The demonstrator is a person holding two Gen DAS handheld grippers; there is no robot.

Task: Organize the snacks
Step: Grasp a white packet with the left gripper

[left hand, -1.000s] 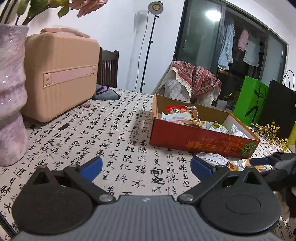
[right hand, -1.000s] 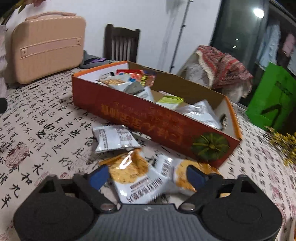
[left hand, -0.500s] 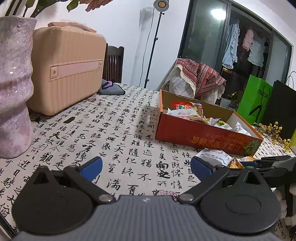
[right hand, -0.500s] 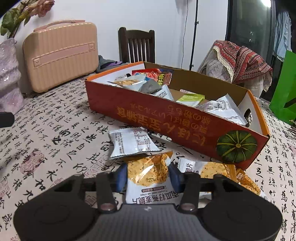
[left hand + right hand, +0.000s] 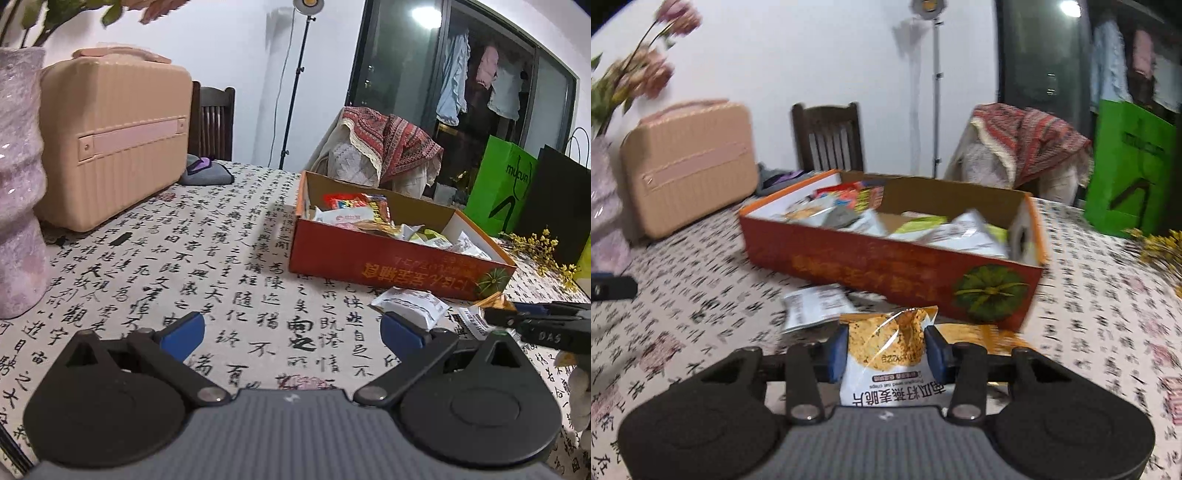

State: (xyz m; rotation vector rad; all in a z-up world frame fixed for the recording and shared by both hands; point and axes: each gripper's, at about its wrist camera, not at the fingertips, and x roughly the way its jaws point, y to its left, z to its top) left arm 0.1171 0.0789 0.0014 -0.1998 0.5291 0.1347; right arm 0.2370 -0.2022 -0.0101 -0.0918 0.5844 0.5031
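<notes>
Right wrist: packet (image 5: 884, 341) near box (image 5: 886, 266) edge.

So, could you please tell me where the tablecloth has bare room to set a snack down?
The widest bare stretch lies between the suitcase and the box, running forward to the left hand-held gripper. It is crowded in front of the box, where loose packets lie beside the right hand-held gripper.

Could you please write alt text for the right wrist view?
The right tool clamps an orange-and-white crisp packet, above a calligraphy-print tablecloth. Behind it sits an open red cardboard box of snack packets, with a white packet lying beside it.
</notes>
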